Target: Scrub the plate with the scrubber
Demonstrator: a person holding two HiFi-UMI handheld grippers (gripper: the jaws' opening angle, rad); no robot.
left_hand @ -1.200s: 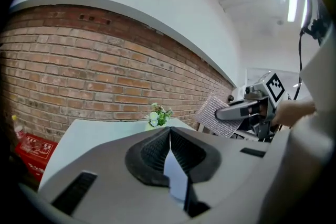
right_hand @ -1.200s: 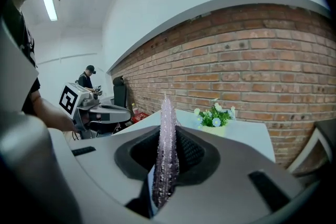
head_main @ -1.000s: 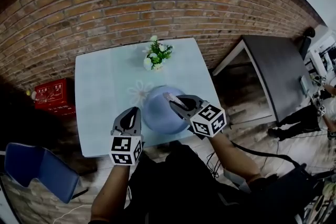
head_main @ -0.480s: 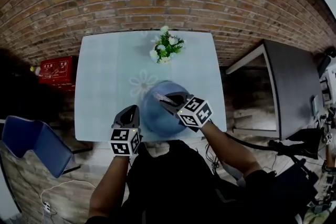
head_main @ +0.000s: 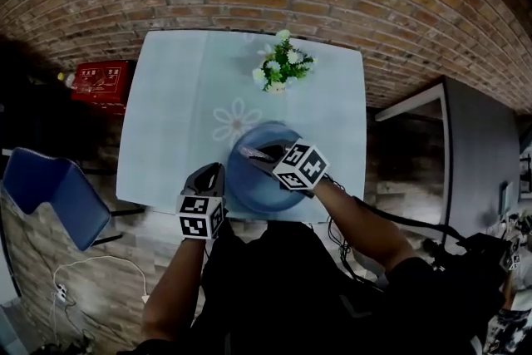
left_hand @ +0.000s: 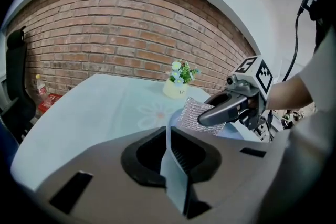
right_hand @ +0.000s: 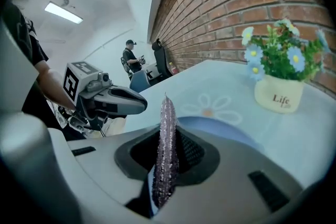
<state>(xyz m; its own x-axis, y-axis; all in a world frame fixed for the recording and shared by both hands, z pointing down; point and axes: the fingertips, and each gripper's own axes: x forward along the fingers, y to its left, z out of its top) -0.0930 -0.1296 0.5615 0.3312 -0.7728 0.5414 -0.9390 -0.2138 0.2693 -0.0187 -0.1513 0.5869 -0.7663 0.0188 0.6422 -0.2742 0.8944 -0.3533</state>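
Two things matter here: a round blue plate (head_main: pixel 253 183) and a silvery scrubber (left_hand: pixel 194 113). The plate lies face up at the near edge of the table (head_main: pixel 166 120), partly over that edge, with a flower pot (head_main: pixel 281 71) well apart from it towards the brick wall. It is plain, smooth and pale blue, with a thin rim.

The scrubber is a flat, glittering mesh pad, roughly square. In the left gripper view we see its broad face. In the right gripper view we see it edge-on, as a thin sparkling strip. Its long axis runs straight out of the jaws that hold it, pointing away from the person and over the plate's middle. We cannot tell whether its lower edge touches the plate.

The left gripper (head_main: pixel 209 175) is closed almost completely on the plate's left rim, and the thin blue edge stands between its jaws with no gap showing. The right gripper (head_main: pixel 264 155) is closed just as narrowly on the scrubber, pinching the pad's near end so that most of it sticks out in front. The two grippers sit near each other, one on each side of the plate.
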